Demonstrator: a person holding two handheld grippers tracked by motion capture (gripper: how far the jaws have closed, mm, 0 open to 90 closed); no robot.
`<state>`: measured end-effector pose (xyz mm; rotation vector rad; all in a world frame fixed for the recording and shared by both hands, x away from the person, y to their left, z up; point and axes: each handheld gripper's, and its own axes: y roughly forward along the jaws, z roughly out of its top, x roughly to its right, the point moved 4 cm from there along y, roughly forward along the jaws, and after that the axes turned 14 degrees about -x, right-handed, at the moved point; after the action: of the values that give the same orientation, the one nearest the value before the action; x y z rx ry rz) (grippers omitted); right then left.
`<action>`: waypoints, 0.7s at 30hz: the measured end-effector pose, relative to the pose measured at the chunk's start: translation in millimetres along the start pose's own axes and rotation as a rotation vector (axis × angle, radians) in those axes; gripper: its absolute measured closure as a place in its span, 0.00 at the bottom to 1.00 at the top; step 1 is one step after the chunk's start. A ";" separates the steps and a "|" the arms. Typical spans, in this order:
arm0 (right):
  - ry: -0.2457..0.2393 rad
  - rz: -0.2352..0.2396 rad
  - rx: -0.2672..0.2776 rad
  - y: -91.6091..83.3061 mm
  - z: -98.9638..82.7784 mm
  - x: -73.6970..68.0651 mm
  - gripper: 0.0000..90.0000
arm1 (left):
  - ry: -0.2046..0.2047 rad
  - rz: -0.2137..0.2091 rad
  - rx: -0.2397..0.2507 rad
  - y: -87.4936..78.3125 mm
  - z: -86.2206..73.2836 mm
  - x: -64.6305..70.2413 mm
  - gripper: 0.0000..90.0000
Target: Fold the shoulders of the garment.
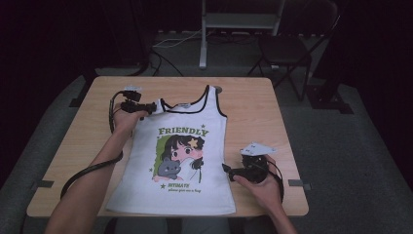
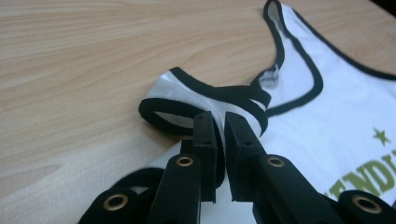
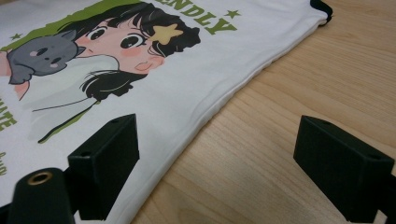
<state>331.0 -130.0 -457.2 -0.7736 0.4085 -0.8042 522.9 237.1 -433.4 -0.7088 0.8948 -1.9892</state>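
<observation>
- Black jaws of the left gripper are being shown nearly closed in the left gripper view, with a bunched shoulder strap of the tank top pinched between them — white cloth edged in black trim, doubled over on itself.
- On the wooden table the white tank top is being kept flat and face up, its printed cartoon girl and the word "FRIENDLY" readable from the person's side; its long axis is running from the hem near the person to the straps at the far end.
- At the far left corner of the garment the left gripper is being held on the strap.
- The right gripper is being held wide open just beside the right side seam, low down toward the hem — nothing is gripped by it.
- In the right gripper view the seam is being seen running between the spread jaws, one jaw over cloth and the other over bare wood, so the edge lies straight ahead and a short push forward would probably be enough before closing.
</observation>
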 end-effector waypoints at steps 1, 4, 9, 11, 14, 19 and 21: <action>0.000 0.000 0.000 0.0 0.0 0.0 0.15 | 0.000 0.000 0.000 0.0 0.0 0.0 0.93; -0.003 0.001 -0.001 0.3 0.1 -1.3 0.15 | 0.006 -0.003 0.000 0.6 -8.9 3.1 0.93; -0.008 0.003 -0.005 1.6 0.2 -1.8 0.15 | 0.031 -0.007 -0.005 -1.5 -14.4 9.4 0.92; -0.008 0.003 -0.006 2.0 0.4 -2.5 0.15 | 0.042 -0.007 -0.012 -1.8 -17.4 11.9 0.92; -0.013 0.003 -0.008 2.3 0.7 -3.3 0.15 | 0.052 -0.007 -0.025 -1.2 -21.6 14.0 0.92; -0.016 0.000 -0.009 1.9 0.6 -3.5 0.15 | 0.073 -0.001 -0.052 -2.2 -28.2 18.9 0.92; -0.018 0.001 -0.011 2.0 0.5 -3.9 0.15 | 0.082 -0.001 -0.058 -4.1 -30.2 19.7 0.92</action>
<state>329.8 -125.8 -458.3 -0.7900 0.3975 -0.7946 488.9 231.9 -445.0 -0.6644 1.0048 -2.0122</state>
